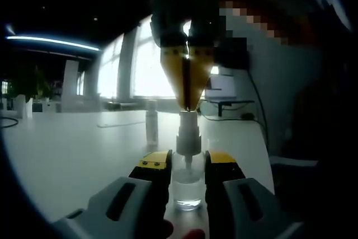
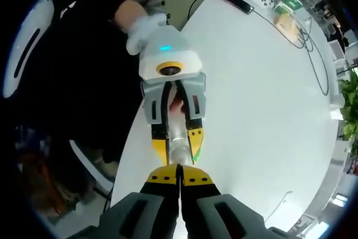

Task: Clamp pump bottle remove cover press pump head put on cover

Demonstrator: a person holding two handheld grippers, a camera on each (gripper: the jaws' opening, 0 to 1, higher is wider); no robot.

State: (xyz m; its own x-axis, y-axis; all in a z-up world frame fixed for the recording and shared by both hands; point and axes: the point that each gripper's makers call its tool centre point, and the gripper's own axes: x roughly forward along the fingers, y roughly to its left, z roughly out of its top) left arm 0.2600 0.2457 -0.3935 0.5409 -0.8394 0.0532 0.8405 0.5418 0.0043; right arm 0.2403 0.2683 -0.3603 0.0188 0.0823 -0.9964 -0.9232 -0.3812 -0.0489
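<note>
A clear pump bottle (image 1: pixel 187 186) stands upright on the white table (image 1: pixel 72 155), with my left gripper (image 1: pixel 187 160) shut on its body just below the white pump head (image 1: pixel 188 132). From above, my right gripper (image 1: pixel 188 104) comes down with its yellow jaws shut together, their tips resting on top of the pump head. A slim clear cover (image 1: pixel 151 122) stands on the table behind and left of the bottle. In the right gripper view, my right gripper (image 2: pixel 180 170) points down over the bottle (image 2: pixel 179 148) held by the left gripper (image 2: pixel 178 144).
A gloved hand (image 2: pixel 142 29) holds the left gripper near the table edge (image 2: pixel 126 160). Cables (image 2: pixel 313 48) and small boxes (image 2: pixel 285 9) lie at the far end of the table. A plant (image 2: pixel 351 99) stands beyond it. A screen (image 1: pixel 221 88) sits behind.
</note>
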